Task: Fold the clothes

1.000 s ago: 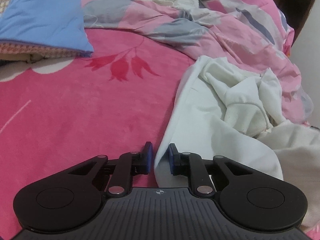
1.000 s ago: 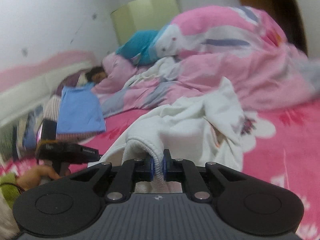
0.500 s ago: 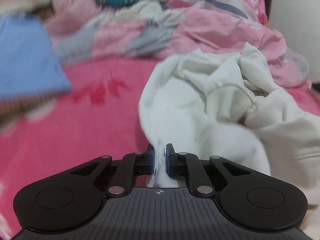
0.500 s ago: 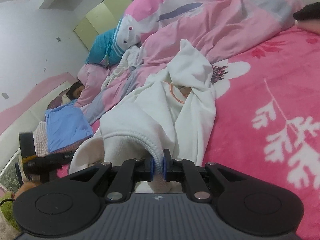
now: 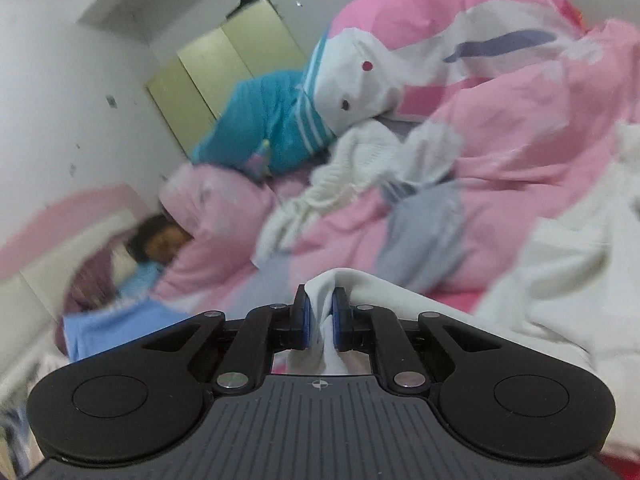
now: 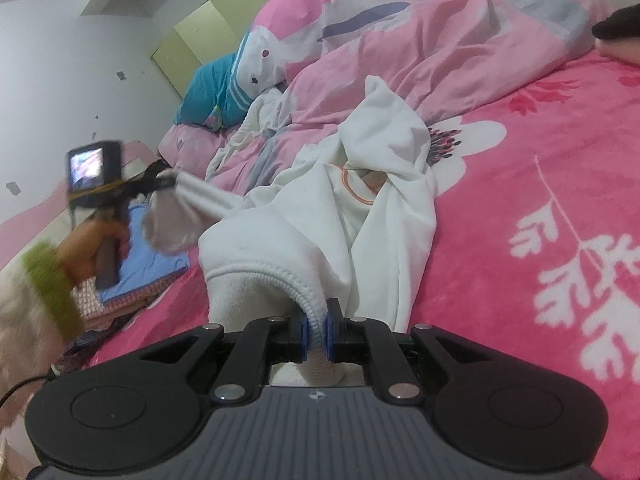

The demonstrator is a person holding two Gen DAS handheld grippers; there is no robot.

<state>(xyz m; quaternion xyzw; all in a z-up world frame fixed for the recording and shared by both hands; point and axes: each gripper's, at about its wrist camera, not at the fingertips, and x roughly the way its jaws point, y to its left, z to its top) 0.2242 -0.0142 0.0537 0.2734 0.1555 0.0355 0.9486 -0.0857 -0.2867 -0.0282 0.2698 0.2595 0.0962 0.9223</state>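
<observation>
A white sweatshirt [image 6: 384, 200] lies crumpled on the pink flowered blanket [image 6: 560, 152]. My right gripper [image 6: 317, 334] is shut on its ribbed hem, low over the bed. My left gripper [image 5: 320, 314] is shut on another edge of the same sweatshirt [image 5: 560, 280], whose fabric bunches between the blue pads. In the right wrist view the left gripper [image 6: 166, 179] is raised at the left in a hand [image 6: 92, 244] with a green cuff, and the white cloth stretches from it towards my right gripper.
A rumpled pink duvet [image 6: 440, 40] fills the far side of the bed, with a teal and white plush [image 6: 216, 88] against it. A folded blue cloth [image 6: 148, 248] tops a stack at the left. A person [image 5: 160, 236] lies at the headboard. A pale green wardrobe [image 5: 224, 64] stands behind.
My left gripper shut on the sweatshirt's edge, then rose and rolled with it, so its view swung to the headboard. My right gripper sank a little at first and kept hold of the hem.
</observation>
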